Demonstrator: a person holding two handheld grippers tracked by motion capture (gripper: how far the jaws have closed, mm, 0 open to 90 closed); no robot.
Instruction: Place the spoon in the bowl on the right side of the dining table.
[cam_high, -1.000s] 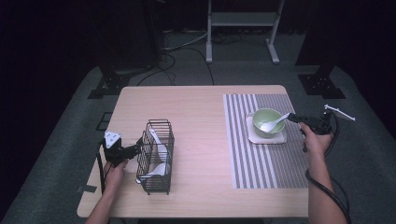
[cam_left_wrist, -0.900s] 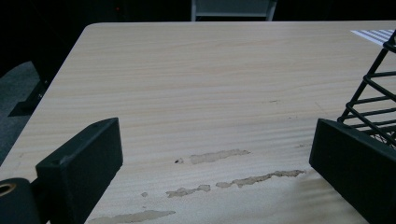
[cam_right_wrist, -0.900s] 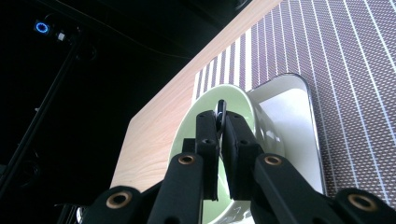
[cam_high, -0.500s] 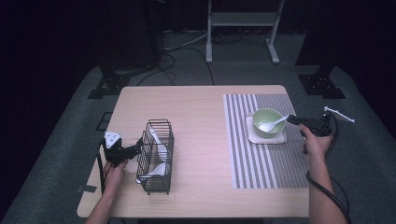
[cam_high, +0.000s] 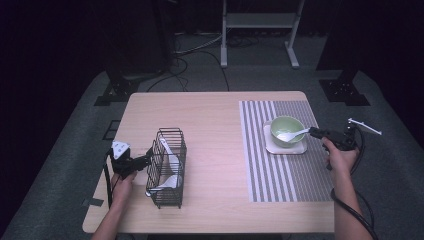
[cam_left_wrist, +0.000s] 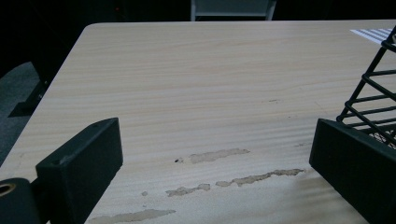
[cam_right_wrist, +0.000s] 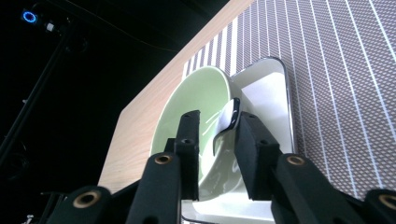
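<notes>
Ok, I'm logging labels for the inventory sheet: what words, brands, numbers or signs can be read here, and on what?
None: no readable text in any view.
green bowl, white spoon, square plate, striped mat, wire basket: no print visible.
grey plate on the left gripper: too small to tell.

glossy green bowl, black wire basket, matt worn wood table, woven striped placemat.

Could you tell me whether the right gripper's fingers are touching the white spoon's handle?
Apart. In the right gripper view the fingers have just been opening, and the white spoon lies between them with gaps either side.
</notes>
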